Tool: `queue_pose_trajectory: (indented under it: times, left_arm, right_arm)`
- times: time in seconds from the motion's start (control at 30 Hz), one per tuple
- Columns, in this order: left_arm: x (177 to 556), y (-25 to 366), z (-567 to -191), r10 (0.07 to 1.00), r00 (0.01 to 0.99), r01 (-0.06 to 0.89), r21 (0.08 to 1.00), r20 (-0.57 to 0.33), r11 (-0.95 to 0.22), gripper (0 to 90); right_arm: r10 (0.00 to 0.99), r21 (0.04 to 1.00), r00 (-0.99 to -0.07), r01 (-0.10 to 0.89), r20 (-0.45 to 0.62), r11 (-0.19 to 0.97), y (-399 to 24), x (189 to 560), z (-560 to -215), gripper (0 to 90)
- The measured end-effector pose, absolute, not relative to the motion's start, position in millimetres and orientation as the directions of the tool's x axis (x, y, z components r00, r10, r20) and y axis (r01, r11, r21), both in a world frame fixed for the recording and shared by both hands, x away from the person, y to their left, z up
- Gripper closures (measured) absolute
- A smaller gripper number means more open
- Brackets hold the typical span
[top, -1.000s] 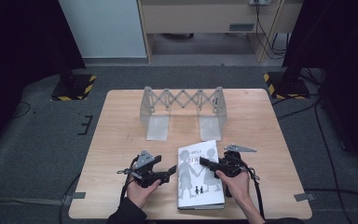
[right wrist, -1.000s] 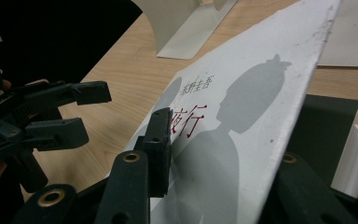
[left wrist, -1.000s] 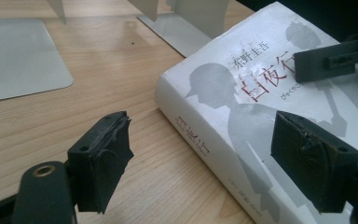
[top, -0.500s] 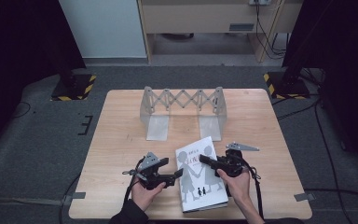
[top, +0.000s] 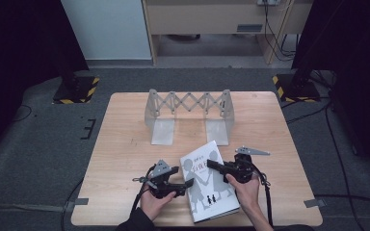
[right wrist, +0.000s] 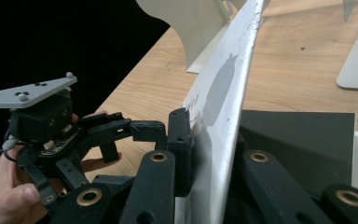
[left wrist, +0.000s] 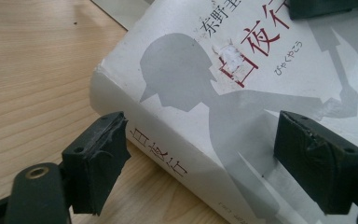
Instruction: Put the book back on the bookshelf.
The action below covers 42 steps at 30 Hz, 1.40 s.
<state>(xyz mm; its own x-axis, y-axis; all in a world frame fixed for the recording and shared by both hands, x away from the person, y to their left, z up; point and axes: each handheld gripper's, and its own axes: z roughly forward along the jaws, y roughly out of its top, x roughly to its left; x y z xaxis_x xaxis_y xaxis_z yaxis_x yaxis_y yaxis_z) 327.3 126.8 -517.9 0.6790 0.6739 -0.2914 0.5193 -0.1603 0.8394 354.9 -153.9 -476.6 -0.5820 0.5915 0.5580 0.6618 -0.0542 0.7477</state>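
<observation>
White book (top: 211, 185); right gripper (top: 215, 166) clamps cover

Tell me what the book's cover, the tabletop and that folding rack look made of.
Book: paper dust jacket, matte white with grey print; it creases and scuffs by the title. Table: wood or wood-look laminate, pale, with straight grain lines; which one is unclear. Folding rack: probably thin metal, though plastic is possible; satin silver-grey, flat plates joined by scissor links.

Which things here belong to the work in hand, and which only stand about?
In the work:
- book
- its front cover, pinched by right gripper
- left gripper, jaws open at the spine

Standing about:
- folding metal rack
- table
</observation>
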Motion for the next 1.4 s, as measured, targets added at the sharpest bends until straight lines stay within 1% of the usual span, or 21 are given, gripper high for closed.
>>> queue_pose_trajectory:
  times: [0.1,0.17,0.23,0.27,0.37,0.47,0.53,0.63,0.8,0.87,1.03,1.2,1.4]
  left_arm:
    - [326.9,127.4,-519.0,0.657,0.68,0.526,0.841,-0.327,-0.126,14.1]
    - [326.8,127.5,-519.1,0.653,0.68,0.527,0.842,-0.333,-0.12,11.3]
    - [326.8,127.2,-519.7,0.648,0.683,0.523,0.845,-0.337,-0.112,7.3]
    - [326.7,124.1,-522.2,0.627,0.695,0.53,0.84,-0.353,-0.114,3.7]
    - [325.3,120.6,-523.6,0.617,0.702,0.529,0.841,-0.355,-0.118,0.1]
    - [325.3,120.0,-523.6,0.615,0.705,0.525,0.843,-0.354,-0.117,0.0]
    - [325.5,119.8,-524.2,0.612,0.7,0.537,0.836,-0.368,-0.11,0.0]
    - [326.4,120.9,-527.1,0.602,0.68,0.576,0.813,-0.419,-0.084,0.0]
    - [323.9,120.7,-526.7,0.599,0.679,0.583,0.807,-0.424,-0.09,0.0]
    - [320.0,119.4,-528.7,0.58,0.69,0.594,0.797,-0.433,-0.112,0.1]
    - [319.9,117.8,-531.1,0.568,0.686,0.609,0.786,-0.455,-0.105,0.0]
    - [316.7,113.3,-534.7,0.543,0.674,0.644,0.758,-0.501,-0.099,0.0]
    - [317.4,113.3,-539.4,0.531,0.673,0.647,0.758,-0.515,-0.084,0.0]
  right_arm:
    - [0.578,0.761,-0.598,0.645,0.556,-0.065,-155.3,352.5,-474.8,81.6]
    - [0.567,0.775,-0.614,0.629,0.548,-0.068,-155.9,350.5,-472.0,81.9]
    - [0.562,0.782,-0.625,0.62,0.542,-0.064,-156.2,350.2,-470.9,82.0]
    - [0.553,0.789,-0.636,0.611,0.538,-0.065,-156.6,349.7,-469.4,82.2]
    - [0.549,0.79,-0.638,0.609,0.54,-0.071,-156.9,349.4,-469.1,82.4]
    - [0.547,0.793,-0.64,0.604,0.539,-0.075,-157.4,349.4,-469.4,82.4]
    - [0.541,0.794,-0.643,0.603,0.542,-0.079,-158.2,349.4,-469.6,82.4]
    - [0.539,0.797,-0.648,0.599,0.538,-0.075,-158.3,349.9,-470.1,82.4]
    - [0.531,0.801,-0.657,0.594,0.536,-0.074,-158.9,349.4,-469.9,82.4]
    - [0.527,0.805,-0.663,0.589,0.532,-0.072,-159.7,349.0,-468.6,82.4]
    - [0.524,0.807,-0.665,0.586,0.532,-0.076,-160.5,349.6,-469.1,82.5]
    - [0.519,0.804,-0.663,0.589,0.539,-0.081,-162.1,350.6,-469.6,82.4]
    - [0.515,0.791,-0.652,0.606,0.557,-0.088,-163.3,354.1,-474.6,82.1]
